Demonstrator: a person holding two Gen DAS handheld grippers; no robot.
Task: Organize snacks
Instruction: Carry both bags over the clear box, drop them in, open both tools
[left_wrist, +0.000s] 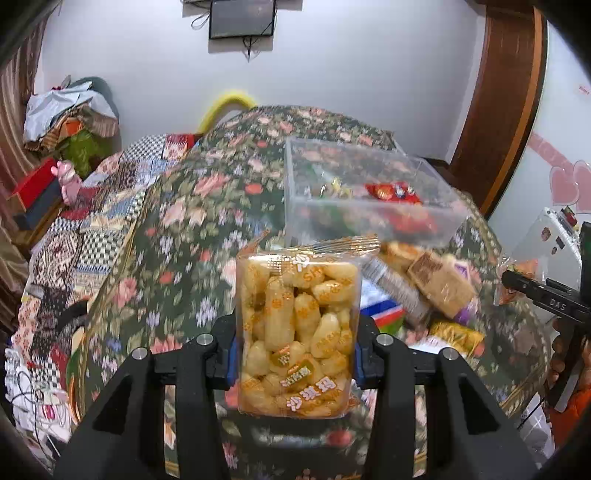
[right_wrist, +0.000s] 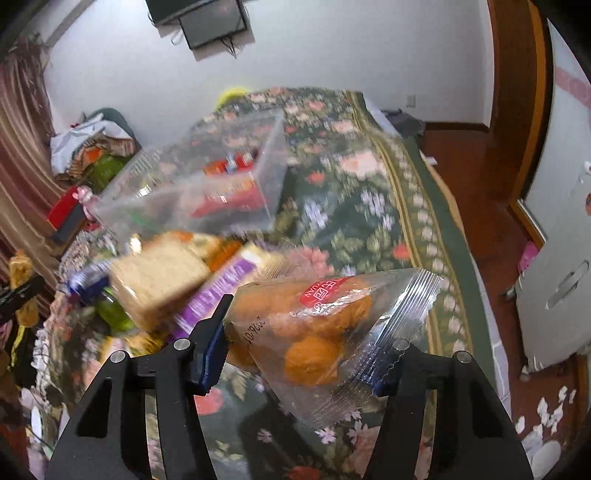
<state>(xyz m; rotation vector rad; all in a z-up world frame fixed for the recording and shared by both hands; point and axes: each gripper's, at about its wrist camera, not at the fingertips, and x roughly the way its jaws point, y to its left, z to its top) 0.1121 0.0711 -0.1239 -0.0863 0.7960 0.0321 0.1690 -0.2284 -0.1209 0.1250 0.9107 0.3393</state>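
Left gripper (left_wrist: 295, 354) level, around sachima pack (left_wrist: 297, 332)

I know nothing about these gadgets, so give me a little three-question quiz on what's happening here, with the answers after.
1. True or false: the left gripper holds a clear pack of yellow puffed snacks.
2. What does the right gripper hold? A) a bag of orange-brown pastries B) a glass bottle C) a spoon
3. Fill in: the clear plastic box on the floral tablecloth already holds a ___ wrapper.

Key
1. True; the pack stands upright between the fingers.
2. A; the bag of orange-brown pastries sits tilted between the fingers.
3. Red; the red wrapper shows through the wall.
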